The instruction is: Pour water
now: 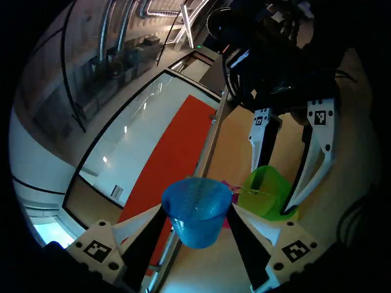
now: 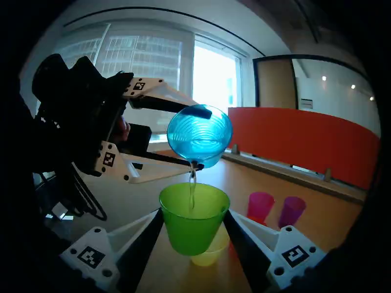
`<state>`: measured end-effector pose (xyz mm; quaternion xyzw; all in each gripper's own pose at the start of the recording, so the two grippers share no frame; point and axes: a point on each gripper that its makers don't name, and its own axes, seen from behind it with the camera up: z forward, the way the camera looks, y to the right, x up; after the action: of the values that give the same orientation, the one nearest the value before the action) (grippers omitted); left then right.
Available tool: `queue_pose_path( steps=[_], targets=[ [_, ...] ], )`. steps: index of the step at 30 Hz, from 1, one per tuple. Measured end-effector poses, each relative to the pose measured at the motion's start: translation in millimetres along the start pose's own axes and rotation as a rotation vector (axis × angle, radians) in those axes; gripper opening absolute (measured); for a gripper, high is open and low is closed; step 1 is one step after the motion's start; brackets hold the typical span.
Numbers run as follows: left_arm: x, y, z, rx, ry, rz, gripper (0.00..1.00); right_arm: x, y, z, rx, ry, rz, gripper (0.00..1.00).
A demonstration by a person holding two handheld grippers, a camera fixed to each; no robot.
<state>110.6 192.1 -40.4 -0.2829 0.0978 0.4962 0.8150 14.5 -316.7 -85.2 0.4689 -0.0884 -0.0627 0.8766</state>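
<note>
My left gripper [image 1: 198,215] is shut on a blue plastic cup [image 1: 197,211], tipped over on its side. In the right gripper view that blue cup [image 2: 200,134] hangs above a green cup [image 2: 194,219], and a thin stream of water [image 2: 192,190] runs from its lip into the green one. My right gripper [image 2: 194,229] is shut on the green cup and holds it upright just above the wooden table [image 2: 313,219]. In the left gripper view the green cup [image 1: 266,190] sits between the right gripper's white fingers [image 1: 317,161], below and behind the blue cup.
A yellow cup [image 2: 211,251] stands on the table under the green cup. A pink cup [image 2: 259,205] and a purple cup [image 2: 292,210] stand farther back right. An orange partition [image 2: 313,136] runs along the table's far edge, with windows [image 2: 215,73] behind.
</note>
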Motion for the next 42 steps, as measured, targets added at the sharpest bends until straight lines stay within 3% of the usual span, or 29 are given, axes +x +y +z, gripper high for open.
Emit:
queue_pose_path(
  steps=[42],
  targets=[
    [7.9, -1.4, -5.2, 0.017, 0.001, 0.105, 0.84, 4.2, 2.9, -1.4, -0.009, 0.008, -0.012, 0.9]
  ],
)
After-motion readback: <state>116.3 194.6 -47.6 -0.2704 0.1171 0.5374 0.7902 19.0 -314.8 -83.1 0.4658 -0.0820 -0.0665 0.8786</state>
